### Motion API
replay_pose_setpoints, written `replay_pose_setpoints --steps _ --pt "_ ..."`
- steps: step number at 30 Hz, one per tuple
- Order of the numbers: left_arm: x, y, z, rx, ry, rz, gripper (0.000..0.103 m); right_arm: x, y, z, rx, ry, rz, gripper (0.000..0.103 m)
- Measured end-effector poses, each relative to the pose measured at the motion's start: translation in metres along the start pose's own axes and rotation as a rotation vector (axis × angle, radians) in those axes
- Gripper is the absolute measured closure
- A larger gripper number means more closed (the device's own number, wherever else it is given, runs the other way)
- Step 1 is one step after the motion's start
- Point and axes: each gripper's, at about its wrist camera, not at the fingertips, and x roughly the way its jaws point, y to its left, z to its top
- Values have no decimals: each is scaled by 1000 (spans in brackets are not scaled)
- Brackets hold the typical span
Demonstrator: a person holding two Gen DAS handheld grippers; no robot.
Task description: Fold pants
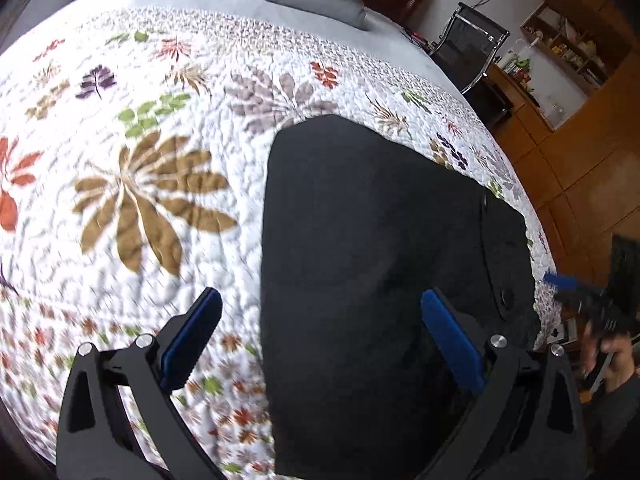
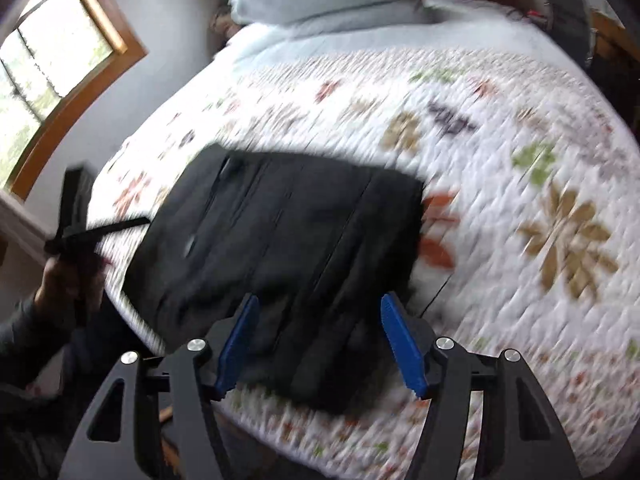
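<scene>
Below both open grippers lie folded pants (image 1: pixel 372 264).

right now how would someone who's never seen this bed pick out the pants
Start at the bed, covered by a white floral quilt. Near its edge lie the pants, folded into a flat bundle. They are the only plain black thing on the leaf pattern.

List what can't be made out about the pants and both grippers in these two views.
- Black pants: near end is cut off by the bottom edge in the left wrist view, partly behind the left gripper.
- Pants in the right wrist view: motion blur smears seams and layers; fold count unclear.
- Right gripper: open, but its height above the cloth can't be judged.
- Quilt: pattern blurred.
</scene>
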Motion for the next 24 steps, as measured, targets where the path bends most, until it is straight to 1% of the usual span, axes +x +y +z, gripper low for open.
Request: replay_pose_setpoints --steps 1,3,5,8,9,10,12,13,14,18,19,20,21,22,23,24 --pt "2 2 4 -3 1 13 4 5 -8 14 38 -21 14 38" --pt "11 4 13 -8 24 35 4 16 -18 29 90 -31 34 38" --pt "21 6 17 -6 69 47 3 33 -26 45 117 -29 64 38" --pt "26 6 18 18 90 50 2 60 -35 52 160 53 100 35" --pt "25 5 19 33 93 47 3 63 -35 53 153 58 93 35" --pt "23 5 18 40 92 37 3 64 -35 54 141 56 99 33" --pt "17 2 18 61 82 -23 3 52 -40 51 170 29 138 29" --pt "14 1 18 78 75 -53 3 46 -44 48 192 23 159 21" --pt "11 -2 18 112 68 -91 3 40 -50 42 225 27 188 18" --pt "8 -9 17 185 83 -186 3 31 -72 24 287 56 262 18" --pt "9 -9 17 193 85 -191 3 33 -80 19 310 75 280 18" --pt "11 -7 18 200 85 -174 3 35 -84 13 329 81 296 18" --pt "13 -7 19 202 85 -141 3 36 -87 10 341 81 307 18" --pt "16 -4 20 203 89 -80 3 38 -89 5 359 87 327 16" --pt "17 -2 21 197 93 -63 3 41 -89 2 372 95 344 14" --pt "18 2 21 175 106 -77 3 45 -89 -1 382 102 363 14"
